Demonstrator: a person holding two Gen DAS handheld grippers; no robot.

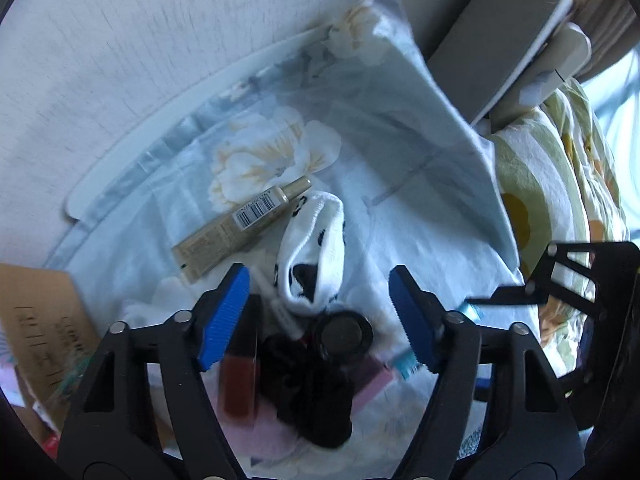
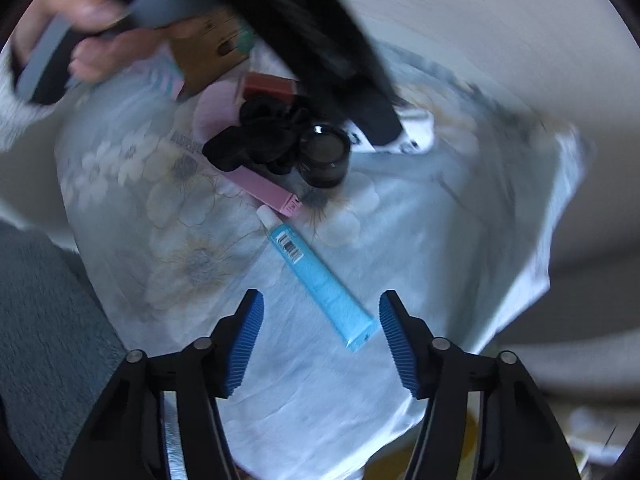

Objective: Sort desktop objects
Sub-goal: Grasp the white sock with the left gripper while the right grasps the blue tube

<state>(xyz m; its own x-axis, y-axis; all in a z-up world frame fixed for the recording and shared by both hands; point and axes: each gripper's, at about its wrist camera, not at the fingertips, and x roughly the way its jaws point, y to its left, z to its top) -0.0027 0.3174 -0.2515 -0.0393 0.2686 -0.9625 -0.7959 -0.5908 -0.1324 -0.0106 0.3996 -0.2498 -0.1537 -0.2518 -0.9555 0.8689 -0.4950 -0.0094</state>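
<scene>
Left wrist view, first. Motion blur is noted along the lower edge; the left gripper [image 1: 320,312] occupies the bottom of the frame, its blue pads [image 1: 222,316] standing partly apart with nothing pressed between them. Below and between the pads a pile is seen on the floral cloth [image 1: 420,208]: a round black jar [image 1: 343,334], a black scrunchie [image 1: 316,396], a reddish-brown box [image 1: 240,380] partly covered by the left pad, and a pink box [image 1: 372,380] mostly hidden under the scrunchie. A blue tube [image 1: 408,362] is almost wholly hidden behind the right pad. A white spotted sock [image 1: 316,252] and a gold tube [image 1: 240,224] lie at frame centre, touching each other. A cardboard box [image 1: 40,328] is cut off at the lower left; its contents cannot be made out. The right gripper's frame is seen at the right edge.

Right wrist view. The right gripper [image 2: 322,344] is at the bottom, jaws partly open, empty; the blue tube's [image 2: 320,280] crimped end lies between the pads [image 2: 400,352], untouched. The upper frame is blurred: a hand [image 2: 100,52] and the other tool's dark body cover the sock and part of the pile. The jar [image 2: 324,154], scrunchie [image 2: 260,140] and pink box [image 2: 264,188] are seen at upper centre.
</scene>
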